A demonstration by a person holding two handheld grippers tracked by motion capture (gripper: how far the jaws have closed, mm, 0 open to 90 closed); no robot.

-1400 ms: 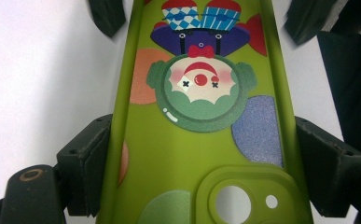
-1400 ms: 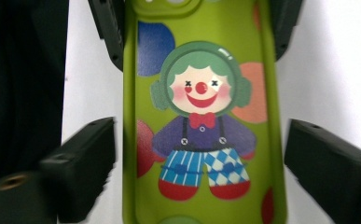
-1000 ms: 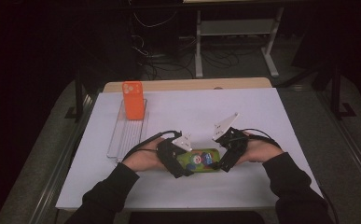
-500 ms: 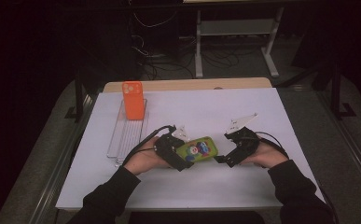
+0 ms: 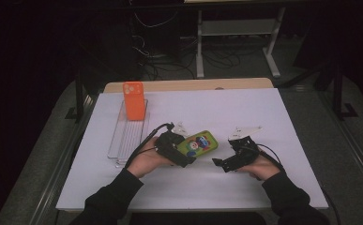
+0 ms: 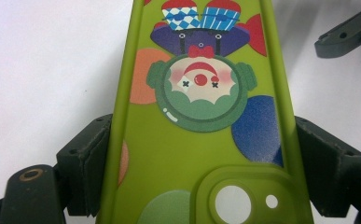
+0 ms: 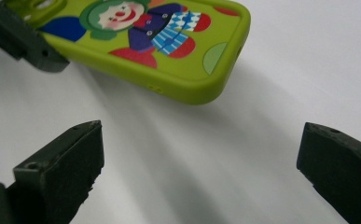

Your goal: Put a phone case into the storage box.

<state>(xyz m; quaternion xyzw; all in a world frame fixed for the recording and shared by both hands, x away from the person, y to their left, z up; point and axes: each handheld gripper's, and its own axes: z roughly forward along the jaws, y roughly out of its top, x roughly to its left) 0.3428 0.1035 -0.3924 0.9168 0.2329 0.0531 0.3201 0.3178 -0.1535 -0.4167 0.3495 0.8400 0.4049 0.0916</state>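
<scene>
L gripper has the green phone case clamped across its width, a pad pressed on each long edge, near the camera-hole end. In the left gripper view the case runs straight up between the two black jaws, clown print facing up, camera cutout at the bottom of frame. High view: case sits just in front of the person's L hand, roughly mid-table, tilted up toward the right, its free end pointing at the R gripper.

R gripper is wide apart, nothing between the pads. In the right gripper view its jaws stand either side of bare white table w/ the case lifted a bit off the surface ahead of them, shadow under it, not touching either pad. One L jaw tip shows at upper left of that view, on the case edge.

R hand rests low on the table, near the case but clear of it.

Far left: orange phone case stands upright at the far end of a clear tray, well apart from both grippers.
</scene>
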